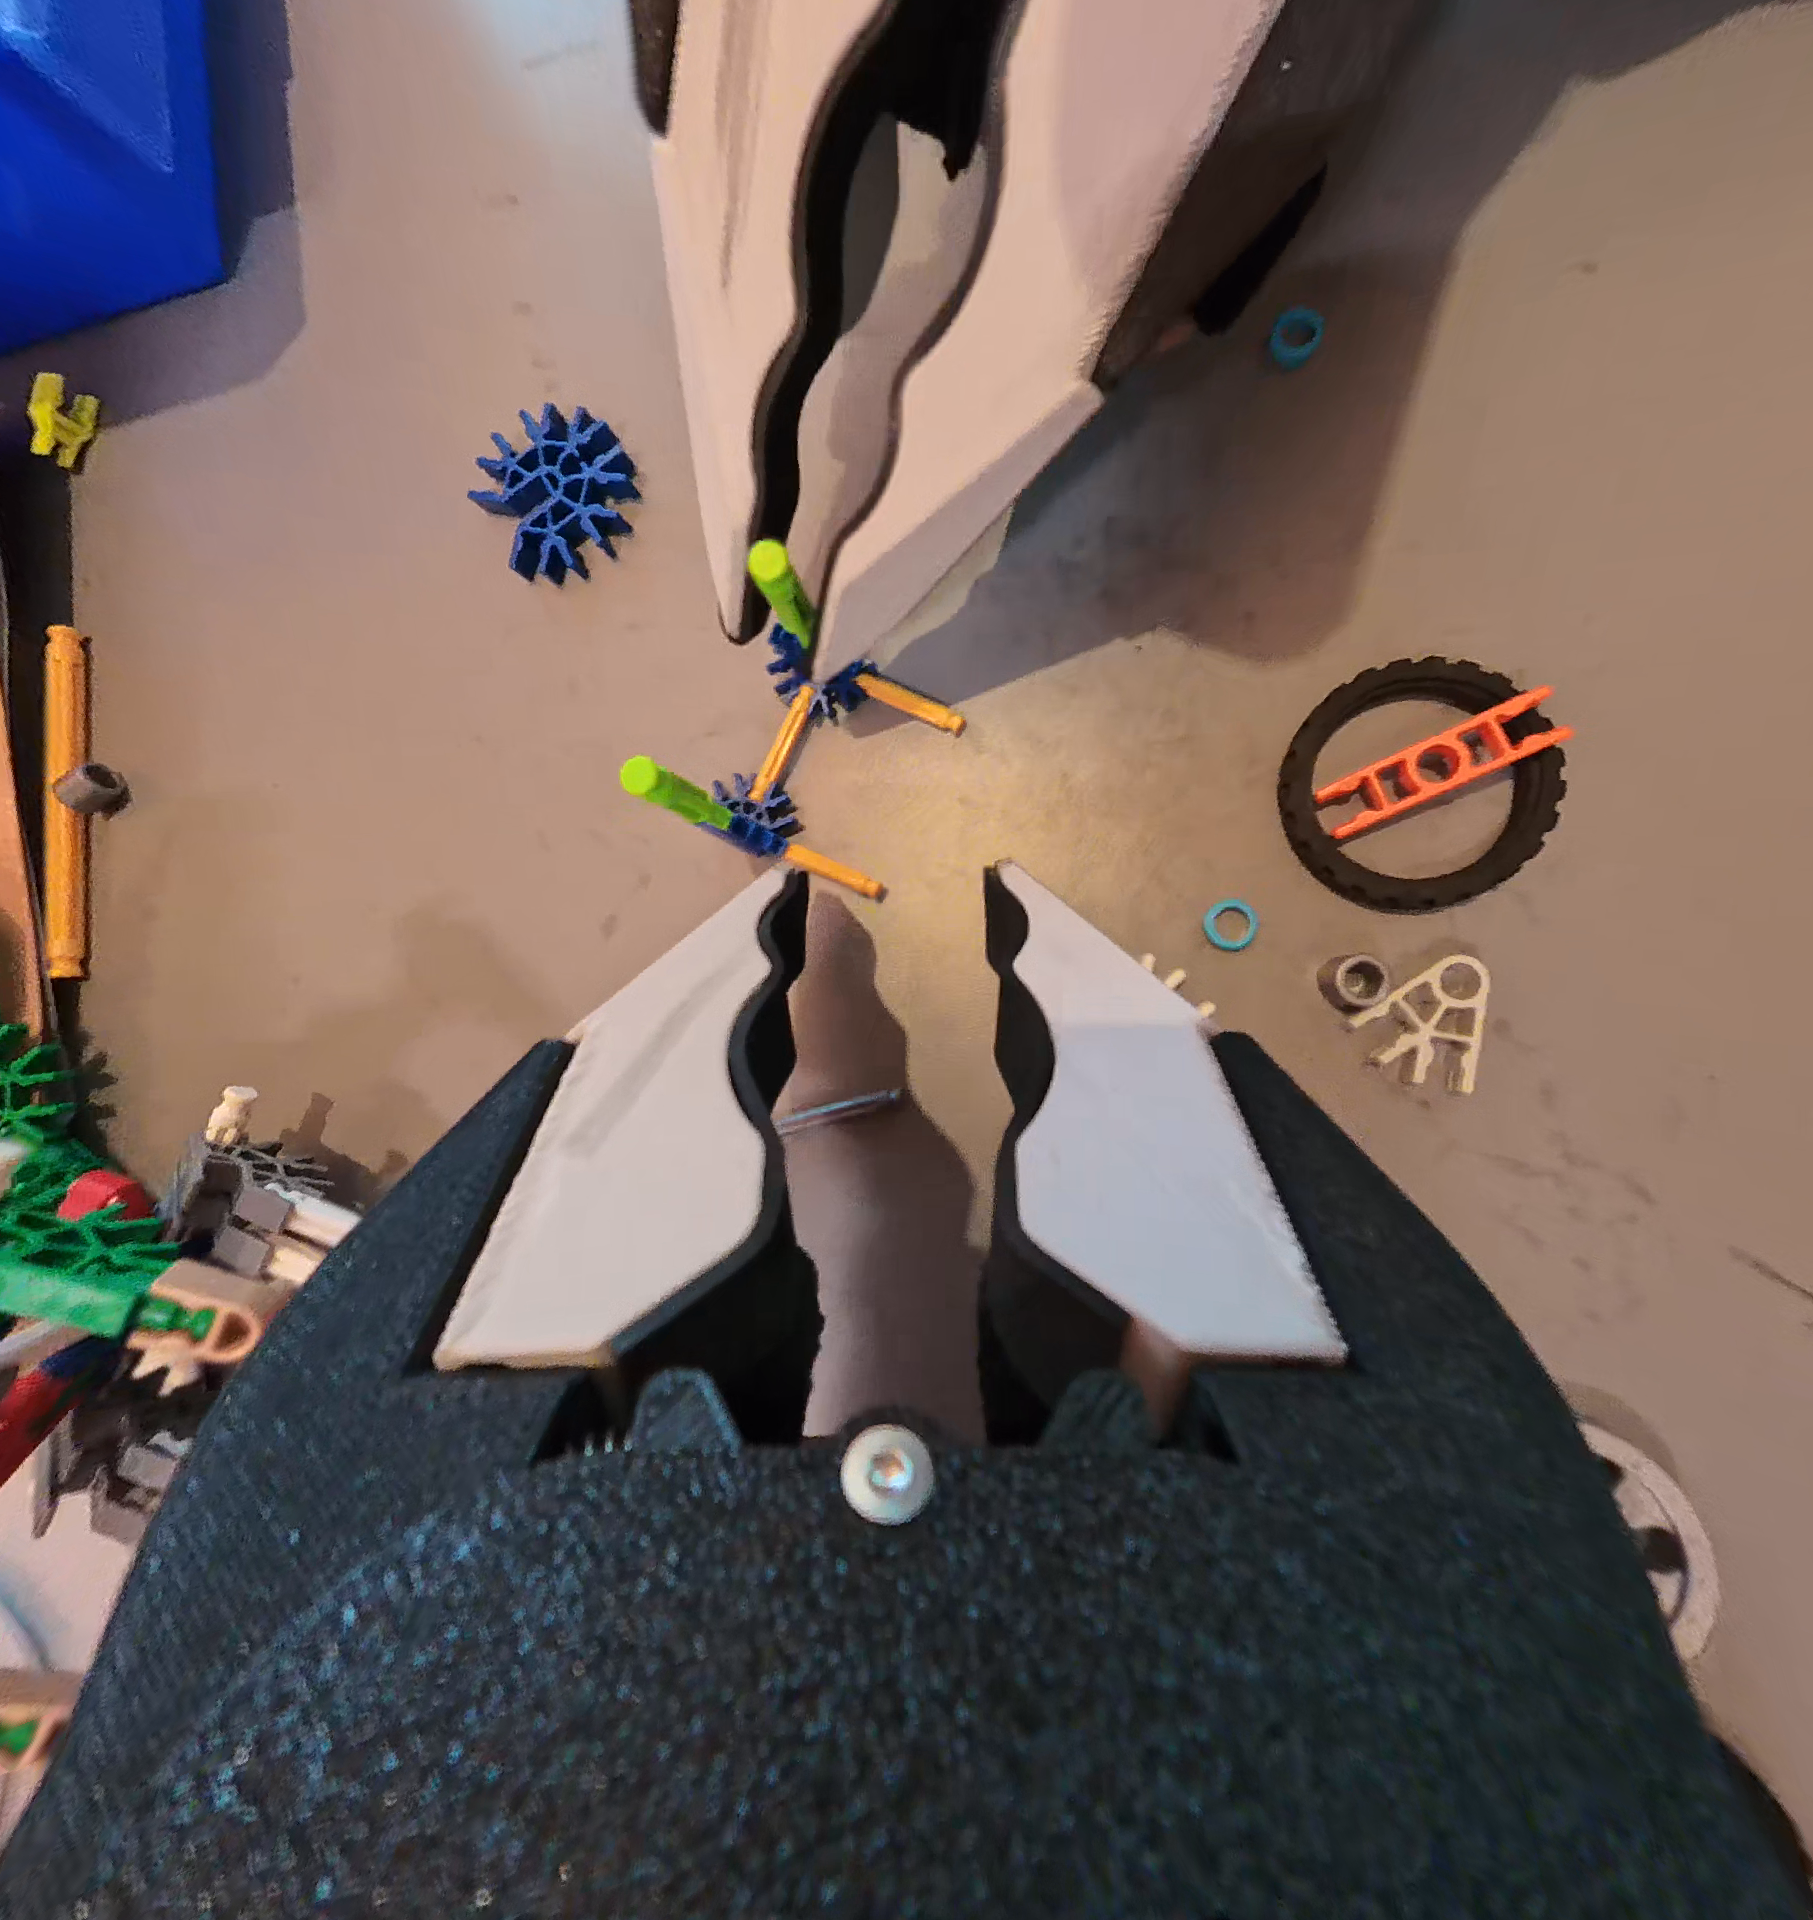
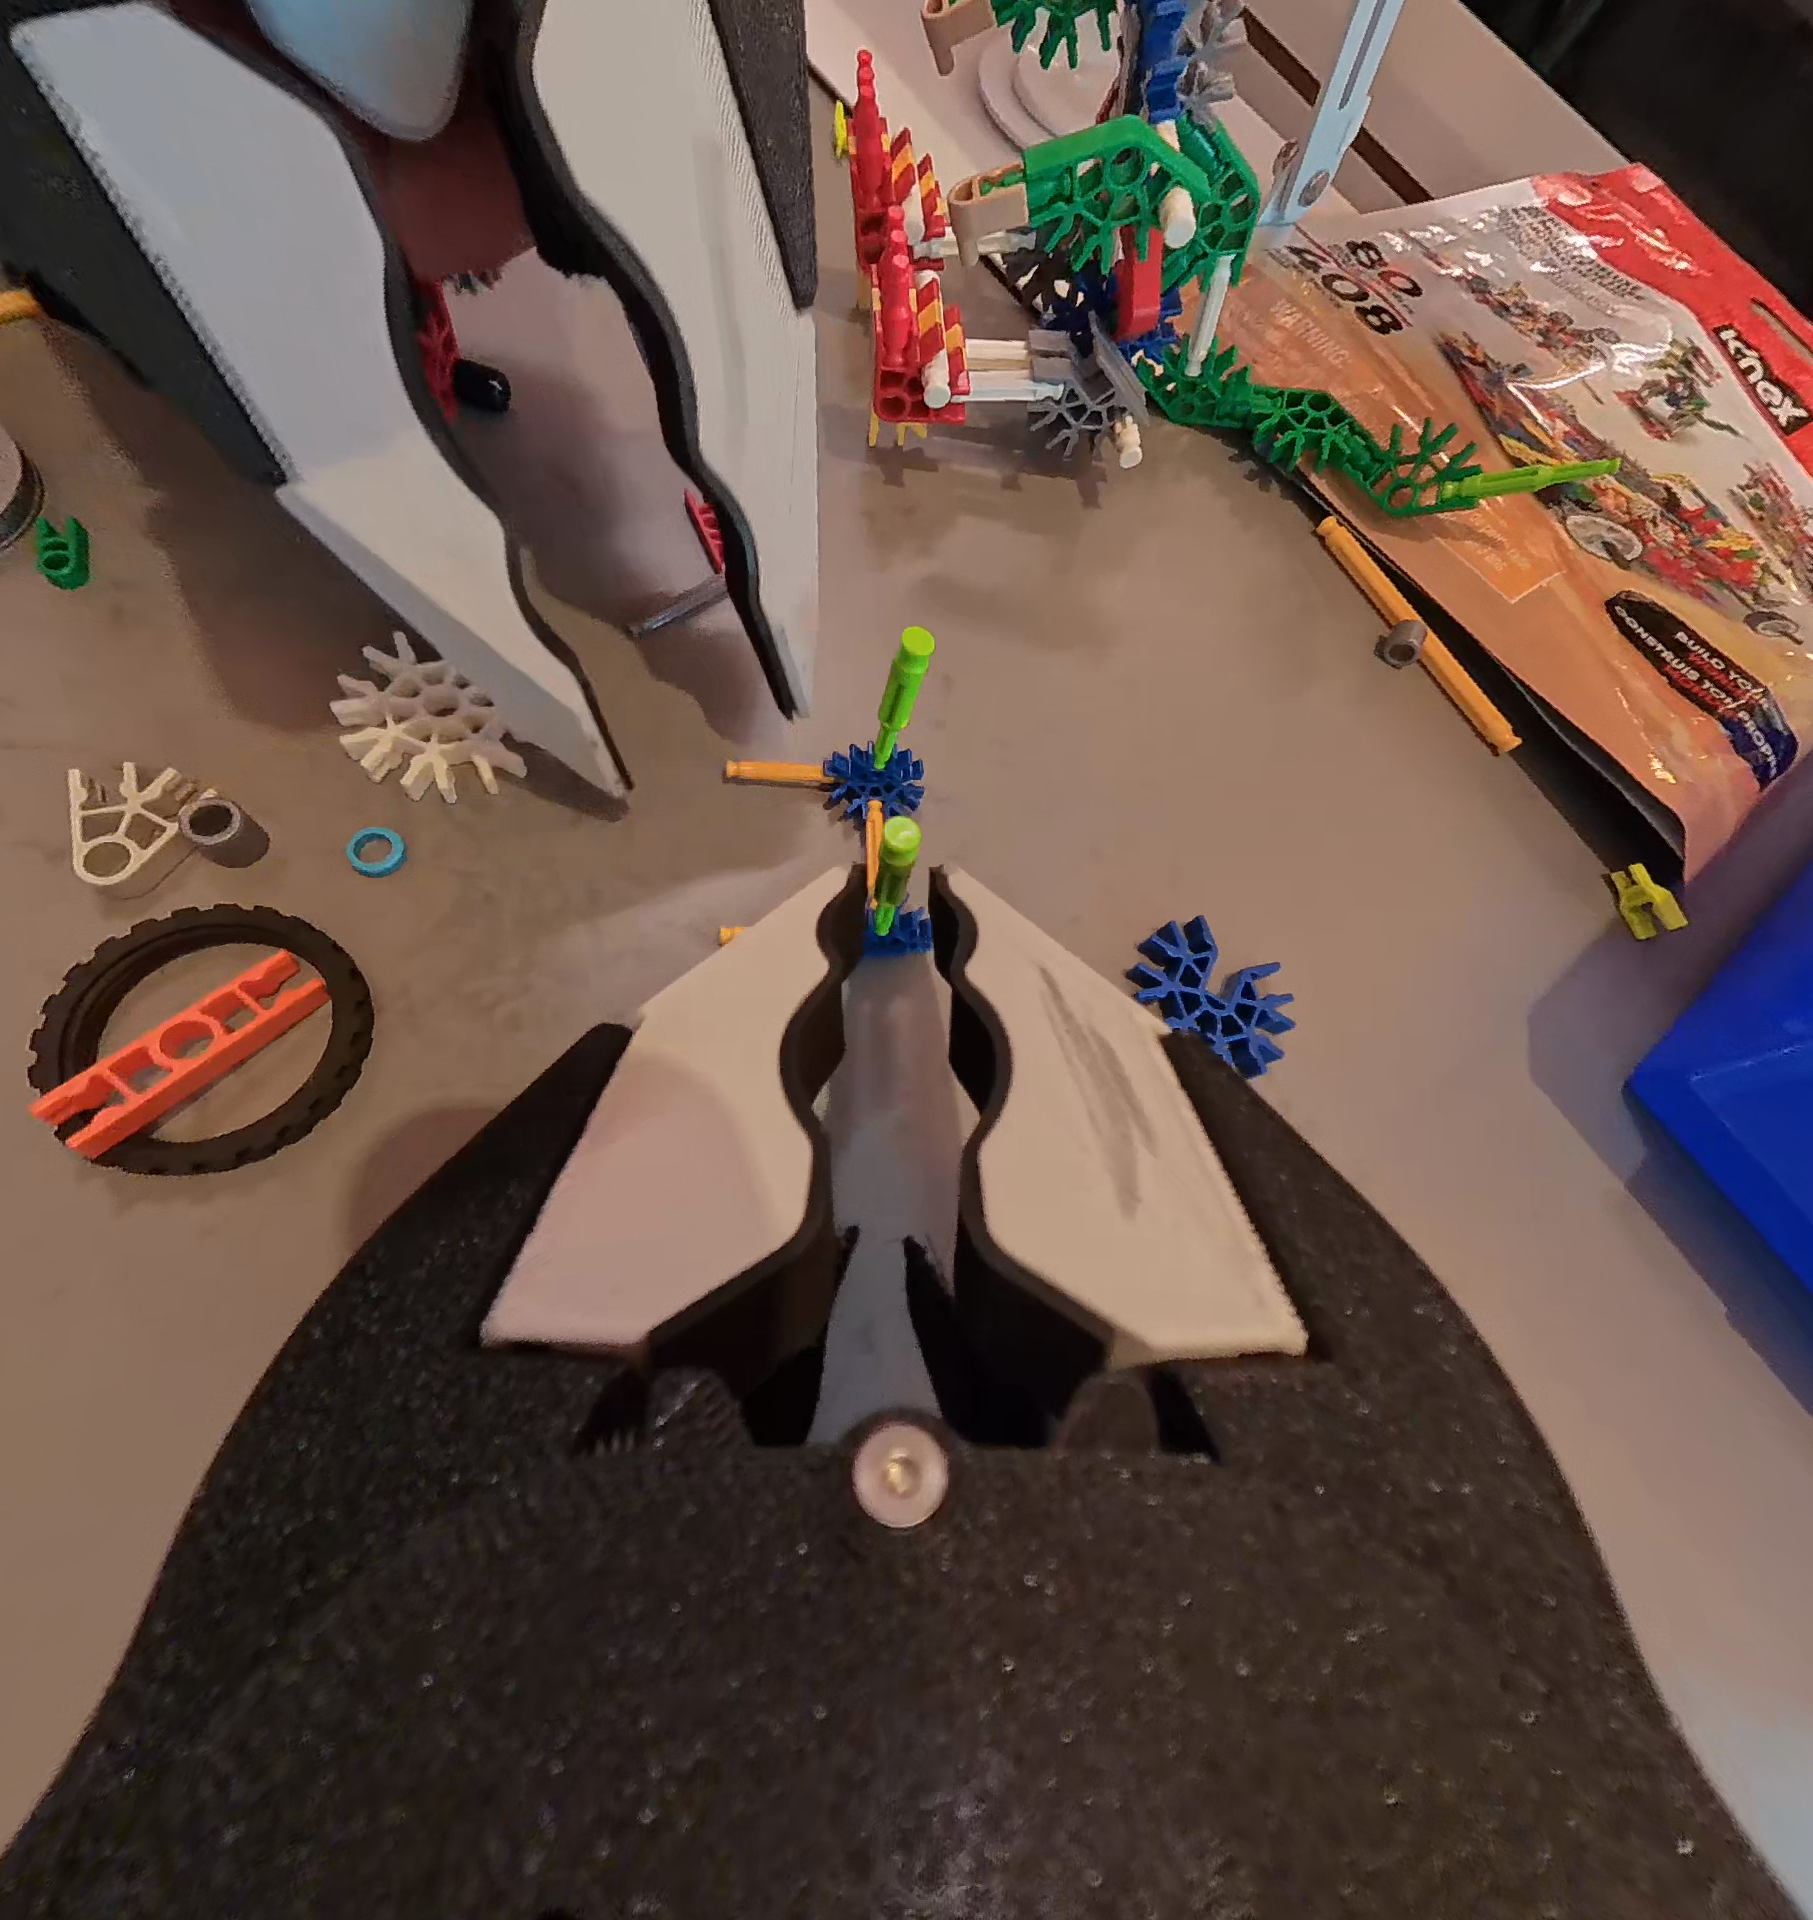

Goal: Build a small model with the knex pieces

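While the right gripper (image 2: 897, 914) has its fingers clamped on one blue connector (image 2: 897, 932) of a small rod assembly (image 1: 793, 727), the left gripper (image 1: 897, 883) hovers just short of the assembly's other end, fingers apart, holding nothing. Assembly: two blue connectors joined by an orange rod, each w/ an upright lime-green rod (image 2: 902, 686) and an orange rod sticking sideways; it sits mid-surface (image 1: 1401, 1195) between the two grippers.

Containers: blue box (image 2: 1775, 1122) at the surface edge, contents not visible; flat printed plastic bag (image 2: 1567, 457) lying by a green, red & grey toy build (image 2: 1120, 270), whose green arm rests over the bag's edge.

Loose parts: blue snowflake connector (image 1: 559, 494) near the right gripper's fingers; black tyre ring (image 1: 1421, 795) w/ an orange flat piece (image 1: 1437, 769) lying across it; white snowflake connector (image 2: 429, 717) beside the left gripper; white wedge connector (image 1: 1427, 1023) touching a grey spacer (image 1: 1354, 982); teal ring (image 1: 1229, 925) nearby, a second teal ring (image 1: 1297, 338) farther off; long orange rod (image 1: 66, 800) w/ a grey sleeve on it along the bag; yellow clip (image 1: 62, 416) by the box.
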`<state>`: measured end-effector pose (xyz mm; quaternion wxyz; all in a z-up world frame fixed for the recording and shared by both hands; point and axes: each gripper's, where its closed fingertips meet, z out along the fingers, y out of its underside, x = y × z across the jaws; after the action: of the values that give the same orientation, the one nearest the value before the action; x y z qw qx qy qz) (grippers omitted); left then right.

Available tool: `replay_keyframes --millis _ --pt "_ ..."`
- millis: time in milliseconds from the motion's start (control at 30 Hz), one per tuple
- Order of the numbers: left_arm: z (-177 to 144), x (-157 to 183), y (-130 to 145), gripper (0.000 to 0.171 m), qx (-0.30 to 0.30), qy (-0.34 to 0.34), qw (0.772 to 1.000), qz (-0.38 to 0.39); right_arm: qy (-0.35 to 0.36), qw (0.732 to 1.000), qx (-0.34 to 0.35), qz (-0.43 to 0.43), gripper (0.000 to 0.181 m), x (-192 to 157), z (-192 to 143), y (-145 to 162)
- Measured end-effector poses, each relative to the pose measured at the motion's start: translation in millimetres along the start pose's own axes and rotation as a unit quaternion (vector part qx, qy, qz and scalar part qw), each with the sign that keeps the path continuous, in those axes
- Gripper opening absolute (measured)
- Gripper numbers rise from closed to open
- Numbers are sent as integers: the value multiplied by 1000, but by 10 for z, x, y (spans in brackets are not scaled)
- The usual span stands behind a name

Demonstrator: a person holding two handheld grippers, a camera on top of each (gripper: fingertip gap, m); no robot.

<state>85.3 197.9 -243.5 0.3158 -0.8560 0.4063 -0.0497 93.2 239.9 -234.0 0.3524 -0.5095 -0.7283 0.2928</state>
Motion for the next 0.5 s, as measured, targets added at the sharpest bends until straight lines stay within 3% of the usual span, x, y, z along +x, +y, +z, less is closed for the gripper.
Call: replay_keyframes --millis 500 --pt "-112 -392 12 28 25 -62 998 -19 -1 1000 1 15 11 23 -36 21"
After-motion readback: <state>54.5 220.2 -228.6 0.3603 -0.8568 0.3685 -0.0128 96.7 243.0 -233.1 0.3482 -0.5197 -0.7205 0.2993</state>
